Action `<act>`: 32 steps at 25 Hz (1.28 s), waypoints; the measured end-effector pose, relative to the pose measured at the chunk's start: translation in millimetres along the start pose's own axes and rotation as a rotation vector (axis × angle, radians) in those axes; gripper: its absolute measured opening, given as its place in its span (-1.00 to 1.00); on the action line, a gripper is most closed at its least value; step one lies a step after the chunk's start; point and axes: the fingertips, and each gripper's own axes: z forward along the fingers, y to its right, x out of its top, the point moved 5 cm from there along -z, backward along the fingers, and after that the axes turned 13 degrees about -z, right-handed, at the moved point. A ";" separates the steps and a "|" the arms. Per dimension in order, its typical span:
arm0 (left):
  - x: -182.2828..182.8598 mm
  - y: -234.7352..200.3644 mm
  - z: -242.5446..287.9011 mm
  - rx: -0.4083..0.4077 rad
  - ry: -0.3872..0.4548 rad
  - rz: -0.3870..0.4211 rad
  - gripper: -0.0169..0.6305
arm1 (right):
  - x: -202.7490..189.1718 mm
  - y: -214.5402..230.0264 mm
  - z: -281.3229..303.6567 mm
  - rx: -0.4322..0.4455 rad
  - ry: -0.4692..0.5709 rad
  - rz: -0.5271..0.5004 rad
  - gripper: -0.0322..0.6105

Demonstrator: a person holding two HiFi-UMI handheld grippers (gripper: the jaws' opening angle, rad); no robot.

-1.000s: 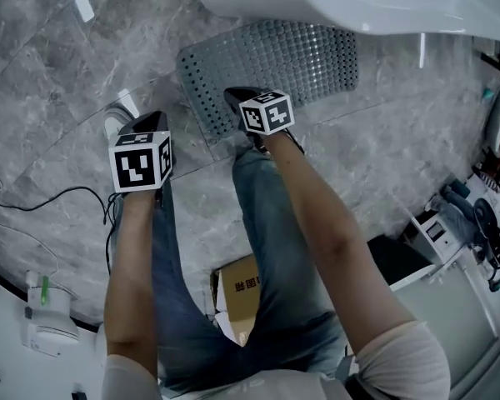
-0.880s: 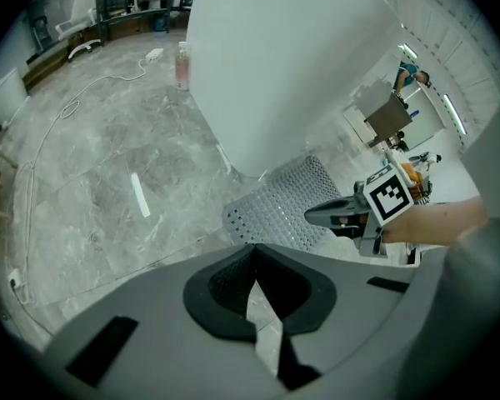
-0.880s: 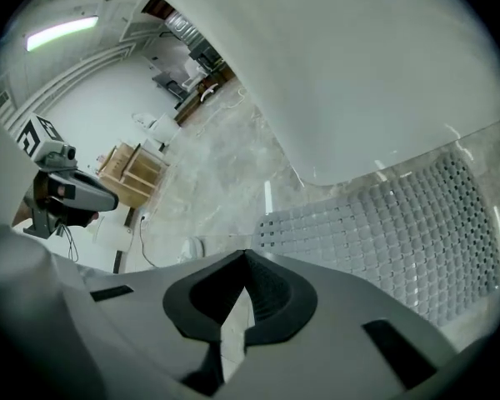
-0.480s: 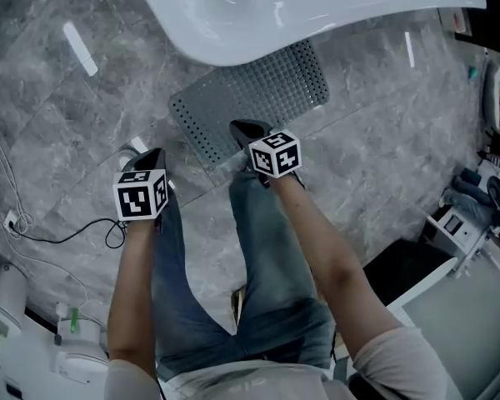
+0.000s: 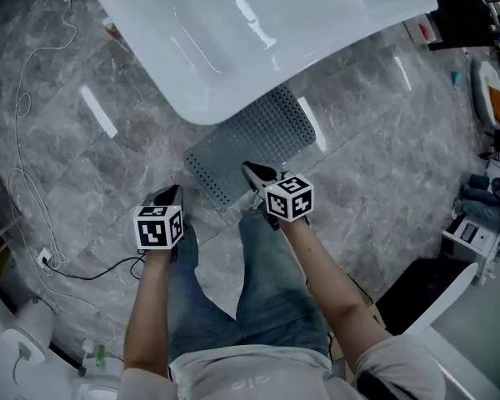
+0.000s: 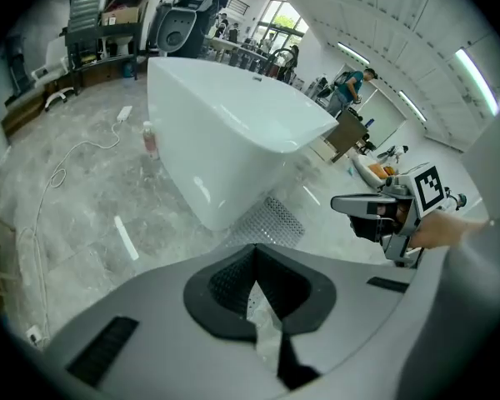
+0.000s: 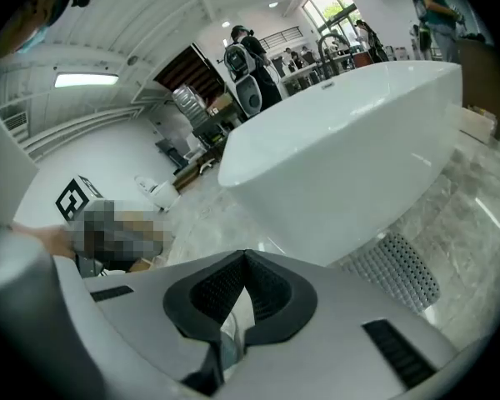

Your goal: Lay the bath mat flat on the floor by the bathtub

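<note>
No text, label, brand or number can be read anywhere.

The right gripper (image 7: 243, 265) fills the lower frame, its jaws closed together with nothing between them. Beyond it a white bathtub (image 7: 350, 157) spans centre and right. A perforated grey bath mat (image 7: 397, 271) lies flat on the marble floor (image 7: 483, 198), lower right, at the tub's foot.

Grey marble floor (image 5: 383, 157) with mat (image 5: 250, 147), bathtub (image 5: 242, 32)
</note>
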 end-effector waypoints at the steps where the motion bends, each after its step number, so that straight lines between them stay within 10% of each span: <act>1: 4.9 8.6 -11.5 -0.006 0.006 0.008 -0.90 | 12.4 -6.0 -11.4 -0.002 0.012 -0.002 -0.82; 20: 112.2 126.5 -229.1 -0.093 0.271 0.070 -0.90 | 206.6 -113.0 -181.3 -0.004 0.253 -0.106 -0.82; 32: 172.8 208.2 -342.9 -0.218 0.494 0.255 -0.90 | 327.0 -162.6 -293.5 -0.063 0.491 -0.279 -0.82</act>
